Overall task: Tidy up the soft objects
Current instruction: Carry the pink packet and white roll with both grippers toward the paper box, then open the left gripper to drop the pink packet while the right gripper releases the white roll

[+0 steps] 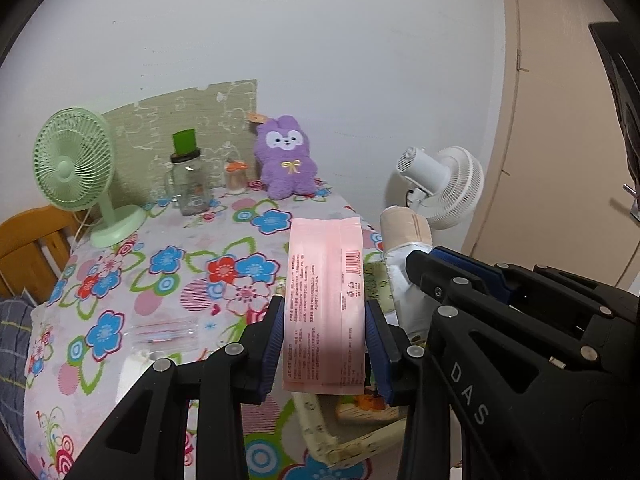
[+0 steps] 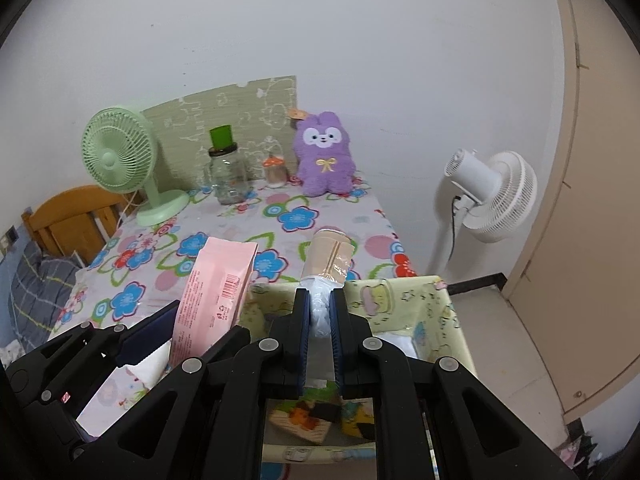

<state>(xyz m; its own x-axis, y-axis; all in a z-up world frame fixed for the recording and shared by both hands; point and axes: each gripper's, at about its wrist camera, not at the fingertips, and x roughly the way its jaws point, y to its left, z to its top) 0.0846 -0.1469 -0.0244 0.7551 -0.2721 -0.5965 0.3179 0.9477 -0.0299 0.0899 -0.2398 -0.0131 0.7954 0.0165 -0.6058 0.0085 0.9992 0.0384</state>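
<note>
Left wrist view: pink packet (image 1: 324, 304) clamped upright between left claw (image 1: 325, 344) pads.

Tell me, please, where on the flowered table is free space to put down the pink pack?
The widest bare cloth lies mid-table, between the green fan, the purple plush and the held pink pack. The back edge is crowded: fan, glass jar, small bottle, plush. A clear wrapper lies on the near-left cloth.

Both wrist cameras sit close behind their jaws, looking down past them – sharing the floral table (image 1: 168, 240) beyond.
</note>
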